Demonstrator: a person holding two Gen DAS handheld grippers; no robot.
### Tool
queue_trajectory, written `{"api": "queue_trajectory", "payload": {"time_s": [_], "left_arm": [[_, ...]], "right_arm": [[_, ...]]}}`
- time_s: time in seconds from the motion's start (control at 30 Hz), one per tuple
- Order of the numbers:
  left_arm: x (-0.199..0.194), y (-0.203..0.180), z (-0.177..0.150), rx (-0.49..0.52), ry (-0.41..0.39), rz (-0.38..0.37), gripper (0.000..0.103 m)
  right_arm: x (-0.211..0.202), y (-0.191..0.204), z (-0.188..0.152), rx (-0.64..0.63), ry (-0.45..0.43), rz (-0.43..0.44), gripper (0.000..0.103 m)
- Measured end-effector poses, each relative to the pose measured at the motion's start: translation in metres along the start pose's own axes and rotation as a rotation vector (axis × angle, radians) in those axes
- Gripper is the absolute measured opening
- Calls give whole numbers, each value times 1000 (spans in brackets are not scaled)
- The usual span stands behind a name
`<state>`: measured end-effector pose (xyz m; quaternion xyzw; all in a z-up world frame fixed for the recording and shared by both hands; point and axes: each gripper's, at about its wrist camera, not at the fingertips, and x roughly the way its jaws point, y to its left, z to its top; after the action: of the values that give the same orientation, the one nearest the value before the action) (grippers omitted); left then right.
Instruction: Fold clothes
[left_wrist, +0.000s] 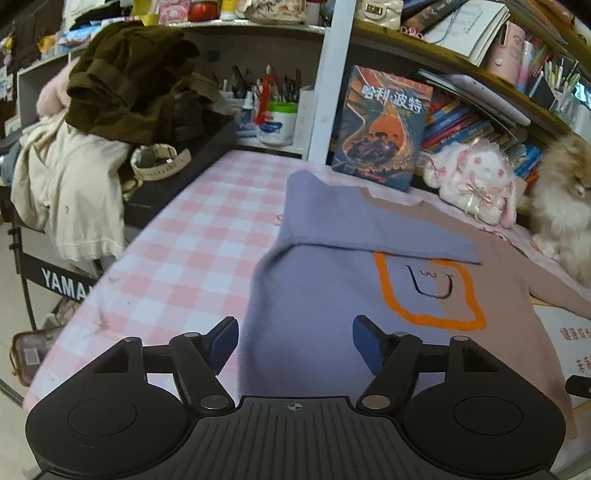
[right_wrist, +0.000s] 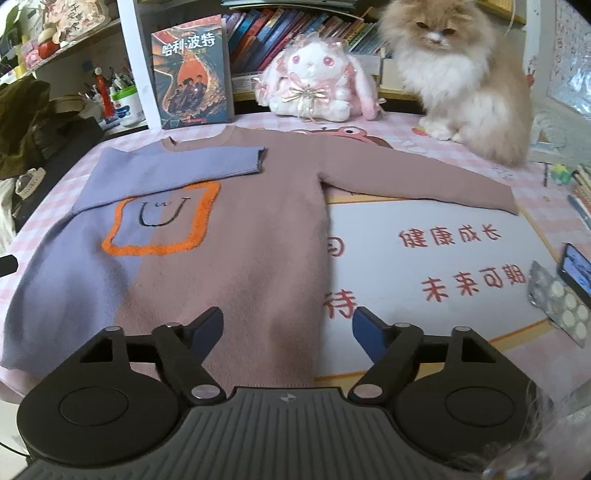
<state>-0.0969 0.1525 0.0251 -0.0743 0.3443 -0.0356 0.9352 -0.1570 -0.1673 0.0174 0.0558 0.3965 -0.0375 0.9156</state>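
Note:
A two-tone sweater (right_wrist: 236, 236), purple on the left half and brown on the right, lies flat on the table, with an orange square and a smiley on its chest. Its purple sleeve (right_wrist: 177, 164) is folded across the chest. Its brown sleeve (right_wrist: 417, 177) stretches out to the right. The sweater also shows in the left wrist view (left_wrist: 314, 302). My left gripper (left_wrist: 294, 341) is open and empty above the purple hem. My right gripper (right_wrist: 288, 332) is open and empty above the brown hem.
A fluffy cat (right_wrist: 461, 77) sits at the back right by a plush rabbit (right_wrist: 317, 85) and an upright book (right_wrist: 192, 74). A phone (right_wrist: 576, 269) and a pill blister (right_wrist: 561, 306) lie at the right edge. Piled clothes (left_wrist: 92, 140) rest on a keyboard at the left.

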Motion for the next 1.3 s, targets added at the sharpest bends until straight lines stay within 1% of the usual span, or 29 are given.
{"api": "queue_trajectory", "payload": {"time_s": [0.2, 0.33, 0.57, 0.7, 0.87, 0.97, 1.07, 1.2, 1.3], "left_arm": [[8, -15, -13, 3, 41, -33, 70], [12, -27, -20, 10, 77, -71, 70], [17, -51, -27, 21, 95, -53, 70], [20, -67, -26, 16, 90, -21, 70], [27, -99, -25, -1, 72, 57, 70], [29, -123, -25, -6, 57, 99, 70], [30, -149, -30, 8, 41, 139, 70], [27, -179, -38, -21, 31, 177, 70], [26, -196, -46, -37, 47, 208, 71]], "right_arm": [[-6, -11, -10, 23, 16, -51, 81], [-5, -18, -14, 37, 25, -66, 81], [8, -34, -7, 43, 32, -51, 82], [20, -49, 2, 37, 31, -25, 82], [38, -87, 16, 50, 26, -6, 82], [50, -119, 31, 59, 32, -1, 82], [62, -152, 48, 67, 17, 4, 82], [82, -197, 69, 82, 7, -25, 82], [93, -229, 84, 101, 6, -50, 82]]}}
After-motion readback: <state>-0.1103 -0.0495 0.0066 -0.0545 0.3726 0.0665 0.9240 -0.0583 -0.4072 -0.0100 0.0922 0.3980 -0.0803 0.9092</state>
